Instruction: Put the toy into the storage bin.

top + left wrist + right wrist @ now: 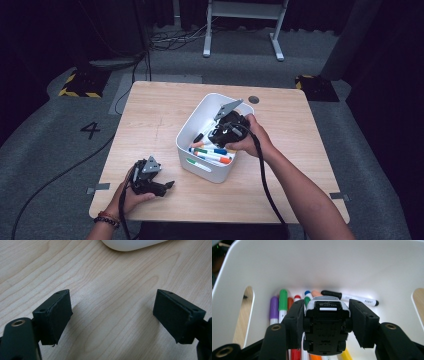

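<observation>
A white bin [199, 169] stands in the middle of the wooden table [150, 115], and several coloured markers [213, 153] lie on its bottom. My right gripper [223, 131] reaches down into the bin, shut on a small black toy car [325, 325]. The car's underside and wheels face the camera. Below the car lie a purple marker [274, 308], a green marker [283, 299] and a black-capped marker [349, 297]. Near the table's front left my left gripper [168, 185] is held low over bare wood. Its jaws stand wide open [112, 310] with nothing between them, and the bin's corner [132, 243] lies just ahead.
A round grey grommet [253, 99] sits in the tabletop behind the bin. Bare wood lies to the left, right and front of the bin. The right gripper's cable [265, 175] trails along the forearm. A white desk frame [242, 20] stands on the floor beyond the table.
</observation>
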{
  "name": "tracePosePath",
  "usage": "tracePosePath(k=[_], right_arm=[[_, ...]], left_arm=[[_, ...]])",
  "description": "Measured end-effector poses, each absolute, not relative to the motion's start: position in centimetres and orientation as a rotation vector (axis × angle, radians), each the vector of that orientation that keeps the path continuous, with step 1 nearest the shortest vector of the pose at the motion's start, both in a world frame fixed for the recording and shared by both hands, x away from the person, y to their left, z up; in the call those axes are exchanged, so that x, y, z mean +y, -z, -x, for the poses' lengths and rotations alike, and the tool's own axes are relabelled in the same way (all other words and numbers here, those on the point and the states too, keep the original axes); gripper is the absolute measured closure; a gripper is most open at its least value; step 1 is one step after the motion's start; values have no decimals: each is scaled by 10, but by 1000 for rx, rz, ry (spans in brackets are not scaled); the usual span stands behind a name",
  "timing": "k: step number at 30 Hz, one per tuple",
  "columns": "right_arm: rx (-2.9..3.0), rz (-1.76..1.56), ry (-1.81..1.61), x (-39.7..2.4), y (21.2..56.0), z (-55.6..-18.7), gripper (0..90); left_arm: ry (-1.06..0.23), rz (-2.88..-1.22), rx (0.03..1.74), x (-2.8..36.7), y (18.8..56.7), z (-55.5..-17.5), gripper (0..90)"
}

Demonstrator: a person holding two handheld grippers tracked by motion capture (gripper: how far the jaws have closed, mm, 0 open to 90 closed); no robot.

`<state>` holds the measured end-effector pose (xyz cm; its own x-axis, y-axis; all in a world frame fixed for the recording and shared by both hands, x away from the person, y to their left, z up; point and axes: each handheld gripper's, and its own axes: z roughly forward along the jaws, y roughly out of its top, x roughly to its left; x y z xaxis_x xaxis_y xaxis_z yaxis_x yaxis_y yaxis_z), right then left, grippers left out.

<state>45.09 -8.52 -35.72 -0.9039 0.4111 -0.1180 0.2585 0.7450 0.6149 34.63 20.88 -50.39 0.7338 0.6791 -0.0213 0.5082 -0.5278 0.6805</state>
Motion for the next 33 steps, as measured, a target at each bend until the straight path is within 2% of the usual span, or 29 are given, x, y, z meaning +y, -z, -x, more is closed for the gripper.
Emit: tracePosePath(k=[33], right_arm=[[2904,-465,-655,-107,368,-442,481]], left_arm=[[-322,-2247,891,209,504,-346,156]])
